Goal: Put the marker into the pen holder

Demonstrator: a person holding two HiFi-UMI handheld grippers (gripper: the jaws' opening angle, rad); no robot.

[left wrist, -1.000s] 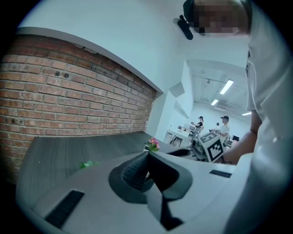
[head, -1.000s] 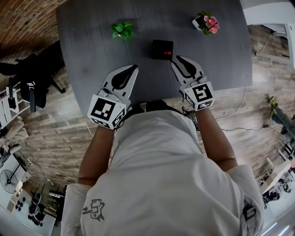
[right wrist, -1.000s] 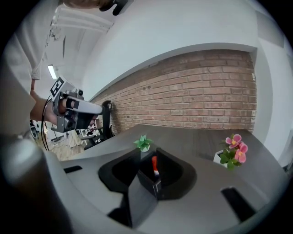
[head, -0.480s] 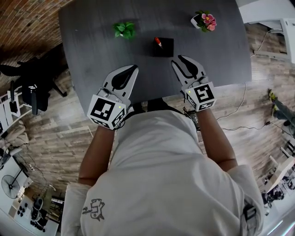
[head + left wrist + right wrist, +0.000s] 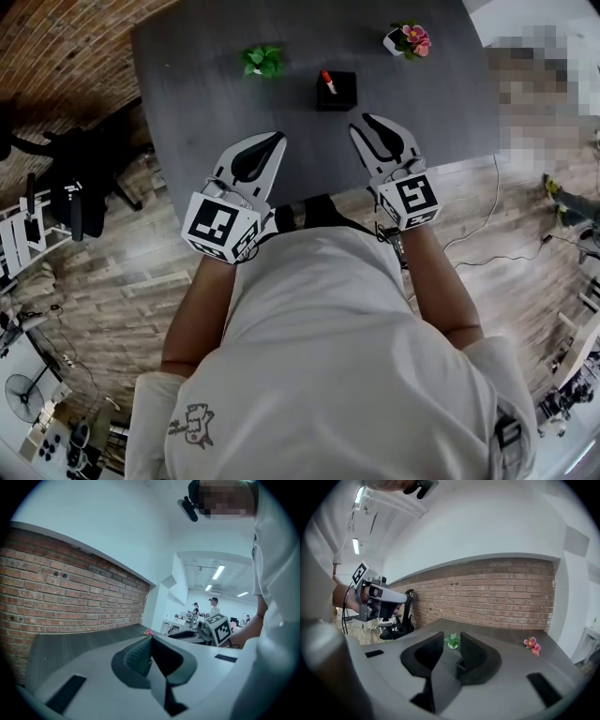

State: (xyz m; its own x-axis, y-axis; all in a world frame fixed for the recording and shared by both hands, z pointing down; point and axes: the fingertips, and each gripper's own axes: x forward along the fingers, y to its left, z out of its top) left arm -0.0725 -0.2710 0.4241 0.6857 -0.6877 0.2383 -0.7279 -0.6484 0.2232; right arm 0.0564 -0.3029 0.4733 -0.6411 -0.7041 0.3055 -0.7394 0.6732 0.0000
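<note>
Since the marker (image 5: pixel 327 80) is standing in the pen holder (image 5: pixel 336 96), I am withdrawing both hands: right gripper (image 5: pixel 362 122) jaws wide, empty, just narrowing slightly; left gripper (image 5: pixel 277 139) clenched on nothing.

Matte dark grey tabletop (image 5: pixel 187 94) with a faint wood-grain streak. The square black plastic pen holder (image 5: pixel 342 98) is plain black, no markings. The red marker (image 5: pixel 327 82) is bright red, the only red spot around. The small leafy potted plant (image 5: pixel 263 61) is vivid green. The small flowering plant (image 5: pixel 409 39) has pink blossoms, green leaves and a white pot. Red-brown brick wall (image 5: pixel 61 597) with pale mortar lines in a staggered pattern. Grey-brown wooden plank floor (image 5: pixel 103 281), mottled, with offset boards. The person's white cotton T-shirt (image 5: pixel 328 356) carries a small grey sketch print (image 5: pixel 190 424). All-black office chair (image 5: pixel 84 173). Painted upper wall (image 5: pixel 487 522) is off-white.
</note>
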